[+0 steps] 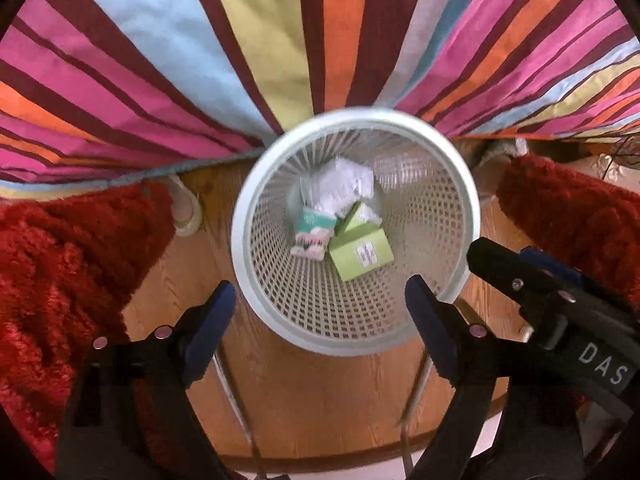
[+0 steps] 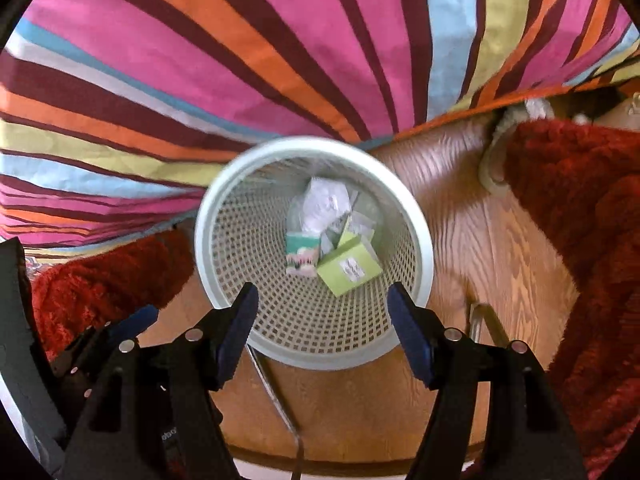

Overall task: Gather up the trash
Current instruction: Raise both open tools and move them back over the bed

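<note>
left tool [image 1: 320,320]: fingers spread wide, nothing between them, hanging above the near rim of the bin.
right tool [image 2: 322,320]: also spread and empty, over the same rim; in the left view it shows at the right edge, just beside the left one.
bin [image 1: 248,184]: white lattice wastebasket standing on a wooden floor [image 1: 320,400], its far rim against a striped cloth [image 1: 260,40].
trash: all of what shows lies at the bottom of the bin: a green box [image 1: 362,254], a small teal and pink packet [image 1: 314,236] touching it, and crumpled white paper [image 1: 344,188] behind them.
surroundings: red shaggy rug [image 1: 60,260] on both sides of the bin; no loose trash visible on the floor or rug.
progress, as a judgement: collecting looks finished or nearly so.
risk: the two tools are close together, so a careless pull-back could knock them against each other.
risk: either tool could catch the light bin's rim and tip it, spilling the contents onto the floor.
risk: both views are blurred, so small scraps might go unnoticed.
</note>
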`<act>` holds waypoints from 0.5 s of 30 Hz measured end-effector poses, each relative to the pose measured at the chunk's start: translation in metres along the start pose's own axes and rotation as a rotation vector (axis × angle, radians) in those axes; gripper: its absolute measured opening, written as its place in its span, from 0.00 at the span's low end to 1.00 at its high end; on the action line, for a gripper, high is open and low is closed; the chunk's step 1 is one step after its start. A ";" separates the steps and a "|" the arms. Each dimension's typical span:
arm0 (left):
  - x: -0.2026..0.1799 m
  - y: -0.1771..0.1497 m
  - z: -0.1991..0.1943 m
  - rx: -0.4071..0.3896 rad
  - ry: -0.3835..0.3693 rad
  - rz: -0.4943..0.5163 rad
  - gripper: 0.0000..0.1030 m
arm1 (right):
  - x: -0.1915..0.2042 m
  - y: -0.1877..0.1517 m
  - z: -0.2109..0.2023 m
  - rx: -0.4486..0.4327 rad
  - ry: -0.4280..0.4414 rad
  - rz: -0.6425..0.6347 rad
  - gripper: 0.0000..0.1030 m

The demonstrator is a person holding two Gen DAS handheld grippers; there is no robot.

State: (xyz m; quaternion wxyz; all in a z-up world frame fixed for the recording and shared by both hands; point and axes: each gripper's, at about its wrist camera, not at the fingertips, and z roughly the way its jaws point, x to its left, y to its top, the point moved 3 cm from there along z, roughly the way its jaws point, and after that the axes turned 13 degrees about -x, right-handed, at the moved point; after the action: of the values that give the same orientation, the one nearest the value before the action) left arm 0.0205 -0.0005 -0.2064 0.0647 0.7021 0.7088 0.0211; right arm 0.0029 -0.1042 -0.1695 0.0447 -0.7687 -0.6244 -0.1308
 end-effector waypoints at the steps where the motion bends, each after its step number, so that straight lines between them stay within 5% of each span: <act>1: 0.000 0.002 -0.005 -0.021 0.002 0.002 0.82 | 0.001 0.002 -0.006 -0.022 0.007 -0.005 0.62; 2: 0.001 0.004 -0.010 -0.047 0.002 0.004 0.84 | 0.002 0.004 -0.013 -0.050 0.015 -0.011 0.62; 4: 0.000 0.009 -0.025 -0.111 -0.002 0.009 0.87 | 0.005 0.008 -0.025 -0.097 0.028 -0.026 0.88; 15: 0.008 0.036 -0.102 -0.424 -0.003 0.041 0.92 | 0.028 0.033 -0.109 -0.464 0.072 -0.232 0.90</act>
State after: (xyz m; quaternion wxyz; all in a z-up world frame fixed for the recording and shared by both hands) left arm 0.0436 0.0140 -0.1012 0.2115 0.6872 0.6739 0.1700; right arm 0.0242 -0.1098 -0.0538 -0.1257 -0.6765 -0.6597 -0.3022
